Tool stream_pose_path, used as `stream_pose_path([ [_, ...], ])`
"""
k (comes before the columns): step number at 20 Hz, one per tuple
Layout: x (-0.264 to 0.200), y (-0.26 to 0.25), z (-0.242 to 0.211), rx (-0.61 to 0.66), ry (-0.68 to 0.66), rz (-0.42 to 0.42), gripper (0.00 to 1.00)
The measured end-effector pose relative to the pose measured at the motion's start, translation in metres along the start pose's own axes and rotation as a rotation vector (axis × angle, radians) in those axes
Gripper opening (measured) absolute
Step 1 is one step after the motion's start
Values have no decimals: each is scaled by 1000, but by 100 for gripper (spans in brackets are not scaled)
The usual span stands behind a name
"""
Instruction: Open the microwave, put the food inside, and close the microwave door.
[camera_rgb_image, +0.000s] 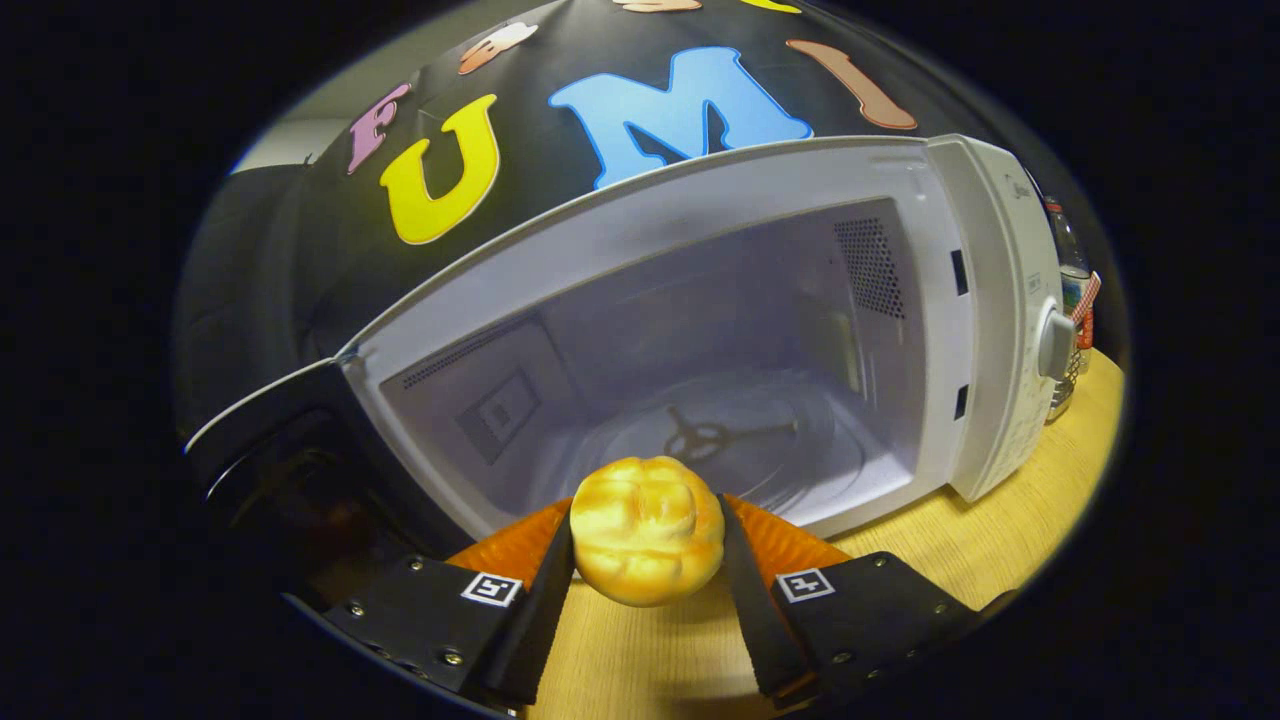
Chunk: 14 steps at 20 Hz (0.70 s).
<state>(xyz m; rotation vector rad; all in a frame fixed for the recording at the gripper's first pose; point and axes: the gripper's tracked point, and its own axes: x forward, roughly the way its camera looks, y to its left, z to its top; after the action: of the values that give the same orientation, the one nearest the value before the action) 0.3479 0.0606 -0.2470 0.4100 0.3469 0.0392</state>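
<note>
Golden bun (648, 530) clamped in hand-held gripper (648, 560); microwave (700, 340) open.

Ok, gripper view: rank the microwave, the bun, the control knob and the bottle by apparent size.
1. microwave, door open
2. bun, clamped in the gripper; looms large from nearness
3. and 4. control knob and bottle: bottle partly hidden, unranked

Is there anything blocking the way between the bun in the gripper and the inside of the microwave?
Nothing visible. The gripper is shut on the bun, the microwave gapes open just ahead, its door swung aside, and the glass turntable is bare.
</note>
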Motion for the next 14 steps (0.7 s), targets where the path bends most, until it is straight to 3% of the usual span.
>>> stream_pose_path([
  [10, 77, 5, 4, -126, -37, -108, 78],
  [14, 83, 8, -1, -195, -55, -113, 91],
])
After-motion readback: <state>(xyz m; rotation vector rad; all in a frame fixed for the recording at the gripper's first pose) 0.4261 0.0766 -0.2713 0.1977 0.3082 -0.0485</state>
